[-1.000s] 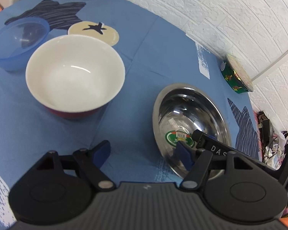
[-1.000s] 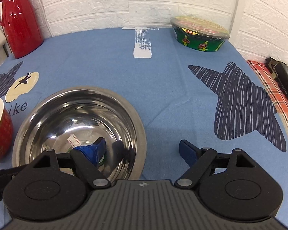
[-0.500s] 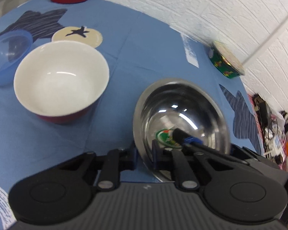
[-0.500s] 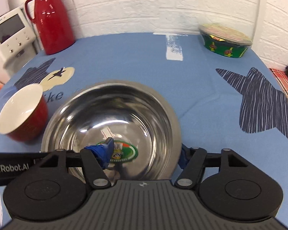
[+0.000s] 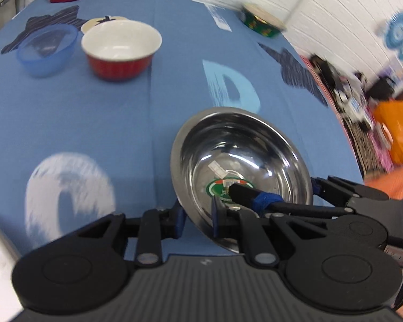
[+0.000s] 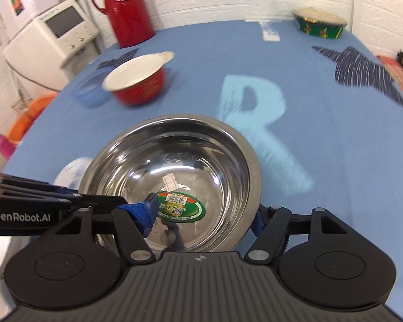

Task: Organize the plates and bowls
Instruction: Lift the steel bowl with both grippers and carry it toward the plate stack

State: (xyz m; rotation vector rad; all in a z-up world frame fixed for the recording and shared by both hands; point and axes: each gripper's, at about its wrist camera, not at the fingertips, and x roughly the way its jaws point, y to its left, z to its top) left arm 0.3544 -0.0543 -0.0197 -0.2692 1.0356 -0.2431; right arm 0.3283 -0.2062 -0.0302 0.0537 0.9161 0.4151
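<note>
A steel bowl [image 5: 241, 155] [image 6: 174, 155] with a green sticker inside hangs above the blue tablecloth, held from both sides. My left gripper [image 5: 197, 220] is shut on its near-left rim, one pad inside and one outside. My right gripper [image 6: 202, 216] straddles the right wall: a blue-taped finger [image 6: 145, 212] lies inside near the sticker, while the other presses the outside. Farther back stand a red bowl [image 5: 118, 64] [image 6: 139, 86] with a white inside and, touching its left, a clear blue bowl [image 5: 45, 53] [image 6: 90, 94].
A red thermos [image 6: 129, 8] and a green noodle cup [image 6: 319, 25] stand along the back wall. A white appliance [image 6: 61, 32] and an orange basin [image 6: 27, 118] sit beyond the table's left edge. Clutter [image 5: 389, 123] lies past the right edge.
Both grippers stood open around the bowl on the cloth. The left one closed on the rim, the right one narrowed, and the bowl has come up and toward the table's near side.
</note>
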